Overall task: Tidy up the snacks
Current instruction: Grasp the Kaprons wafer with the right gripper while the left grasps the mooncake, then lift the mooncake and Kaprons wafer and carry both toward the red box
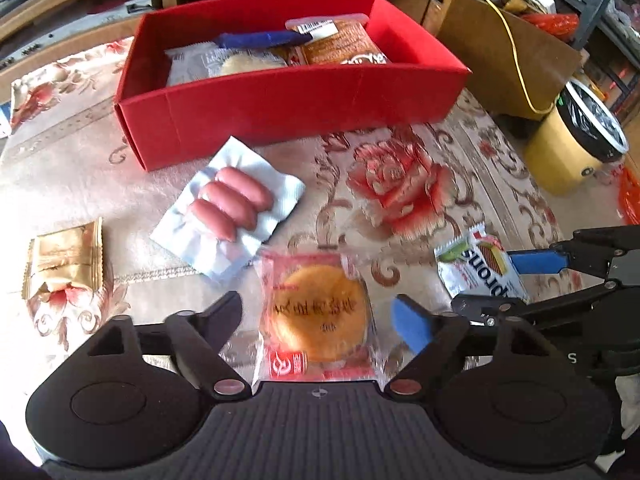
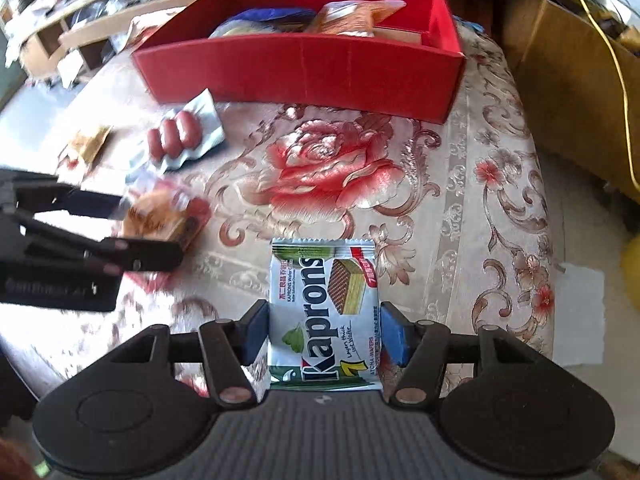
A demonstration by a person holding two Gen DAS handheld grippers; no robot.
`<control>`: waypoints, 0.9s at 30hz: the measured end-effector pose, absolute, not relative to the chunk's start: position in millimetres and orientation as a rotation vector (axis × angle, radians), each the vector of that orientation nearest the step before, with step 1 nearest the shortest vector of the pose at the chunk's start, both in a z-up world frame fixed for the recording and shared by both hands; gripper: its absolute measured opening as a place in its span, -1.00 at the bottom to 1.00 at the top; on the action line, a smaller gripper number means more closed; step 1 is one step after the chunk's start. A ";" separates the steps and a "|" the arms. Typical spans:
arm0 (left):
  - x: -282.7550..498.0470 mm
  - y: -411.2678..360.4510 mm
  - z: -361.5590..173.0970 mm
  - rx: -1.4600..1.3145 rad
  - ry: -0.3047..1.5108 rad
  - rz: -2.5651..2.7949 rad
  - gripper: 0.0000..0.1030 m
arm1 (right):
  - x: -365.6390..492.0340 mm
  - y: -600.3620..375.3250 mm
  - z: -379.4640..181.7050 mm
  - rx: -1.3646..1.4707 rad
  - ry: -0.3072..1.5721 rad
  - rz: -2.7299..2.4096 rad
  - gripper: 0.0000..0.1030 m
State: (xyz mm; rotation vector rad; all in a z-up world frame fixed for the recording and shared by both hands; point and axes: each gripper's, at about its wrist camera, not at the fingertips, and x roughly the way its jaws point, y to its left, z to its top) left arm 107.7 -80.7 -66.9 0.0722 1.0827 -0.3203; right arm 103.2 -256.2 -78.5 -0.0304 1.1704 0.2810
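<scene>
A red box (image 1: 288,108) stands at the back of the table and holds several snack packs; it also shows in the right wrist view (image 2: 304,76). My left gripper (image 1: 320,316) is open, its fingers on either side of a round cake in clear wrap (image 1: 316,316), apart from it. My right gripper (image 2: 325,332) has its blue pads against both sides of a Kaprons wafer pack (image 2: 324,312), which lies on the cloth. The wafer pack (image 1: 476,264) and right gripper (image 1: 516,280) also show in the left wrist view. A sausage pack (image 1: 232,204) and a gold packet (image 1: 64,260) lie loose.
A flowered tablecloth (image 2: 332,168) covers the table. A cardboard box (image 1: 504,52) with a yellow cable and a yellow bin (image 1: 572,144) stand to the right. Shelves with clutter run along the back.
</scene>
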 end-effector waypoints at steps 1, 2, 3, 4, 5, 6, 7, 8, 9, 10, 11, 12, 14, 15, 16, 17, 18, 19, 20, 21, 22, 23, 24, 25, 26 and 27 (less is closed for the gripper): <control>109.8 -81.6 -69.9 0.078 1.086 -0.312 0.74 | 105.2 -256.3 -79.1 -0.025 1.170 0.284 0.14; 112.1 -80.9 -73.9 0.081 1.093 -0.296 0.76 | 107.0 -255.7 -81.3 -0.027 1.177 0.284 0.29; 115.6 -79.1 -79.2 0.080 1.109 -0.276 0.82 | 106.8 -253.2 -82.5 -0.049 1.174 0.281 0.29; 115.4 -78.7 -80.3 0.081 1.099 -0.285 0.88 | 105.8 -249.9 -82.2 -0.069 1.169 0.287 0.35; 114.8 -80.3 -81.2 0.094 1.096 -0.288 0.89 | 105.0 -247.8 -83.4 -0.074 1.167 0.292 0.42; 113.7 -83.3 -81.9 0.121 1.095 -0.287 0.87 | 102.9 -245.5 -83.8 -0.094 1.159 0.293 0.42; 111.6 -84.3 -82.0 0.134 1.089 -0.283 0.84 | 101.5 -243.5 -84.3 -0.117 1.155 0.293 0.40; 109.8 -84.3 -81.6 0.144 1.083 -0.279 0.77 | 99.7 -241.9 -84.2 -0.135 1.148 0.296 0.38; 109.2 -84.1 -81.2 0.158 1.080 -0.279 0.69 | 99.0 -241.4 -83.7 -0.136 1.148 0.300 0.29; 107.4 -84.7 -80.5 0.169 1.080 -0.283 0.64 | 98.5 -241.4 -82.3 -0.131 1.149 0.305 0.21; 104.9 -84.6 -79.4 0.172 1.077 -0.288 0.52 | 97.9 -241.6 -80.7 -0.126 1.147 0.304 0.00; 103.1 -84.6 -77.6 0.170 1.076 -0.298 0.38 | 97.5 -242.3 -79.4 -0.116 1.148 0.305 -0.02; 100.1 -83.6 -75.0 0.158 1.077 -0.313 0.30 | 94.9 -241.4 -79.1 -0.117 1.150 0.304 -0.02; 98.5 -82.6 -74.2 0.148 1.078 -0.320 0.28 | 93.0 -240.3 -78.9 -0.119 1.149 0.306 -0.02; 96.6 -81.5 -73.8 0.144 1.079 -0.324 0.27 | 91.2 -239.5 -78.3 -0.113 1.150 0.308 -0.02; 95.5 -81.3 -73.3 0.142 1.079 -0.326 0.25 | 89.8 -239.7 -77.5 -0.102 1.150 0.311 -0.03; 94.5 -81.0 -72.4 0.141 1.079 -0.331 0.24 | 88.6 -240.5 -76.2 -0.089 1.149 0.312 -0.03; 93.3 -80.8 -71.6 0.139 1.078 -0.335 0.24 | 87.8 -241.4 -74.9 -0.079 1.147 0.310 -0.03; 91.7 -80.2 -70.5 0.135 1.076 -0.339 0.23 | 87.4 -242.6 -73.5 -0.070 1.144 0.306 -0.03; 90.3 -79.6 -69.4 0.130 1.075 -0.342 0.23 | 87.2 -243.8 -72.6 -0.062 1.142 0.299 -0.03; 88.8 -78.5 -68.1 0.124 1.074 -0.347 0.23 | 86.8 -245.1 -71.7 -0.055 1.140 0.297 -0.03; 87.9 -77.9 -67.1 0.119 1.072 -0.351 0.23 | 87.0 -245.5 -70.7 -0.050 1.138 0.296 -0.03; 86.9 -76.9 -65.5 0.114 1.068 -0.353 0.23 | 86.8 -245.6 -69.8 -0.047 1.135 0.295 -0.03; 85.8 -75.7 -63.6 0.108 1.064 -0.354 0.23 | 86.9 -245.4 -69.0 -0.045 1.132 0.294 -0.03; 85.4 -74.8 -62.1 0.103 1.061 -0.355 0.23 | 87.2 -245.1 -67.8 -0.041 1.129 0.295 -0.03; 85.0 -73.6 -60.4 0.096 1.056 -0.356 0.23 | 87.9 -244.8 -66.6 -0.036 1.125 0.296 -0.03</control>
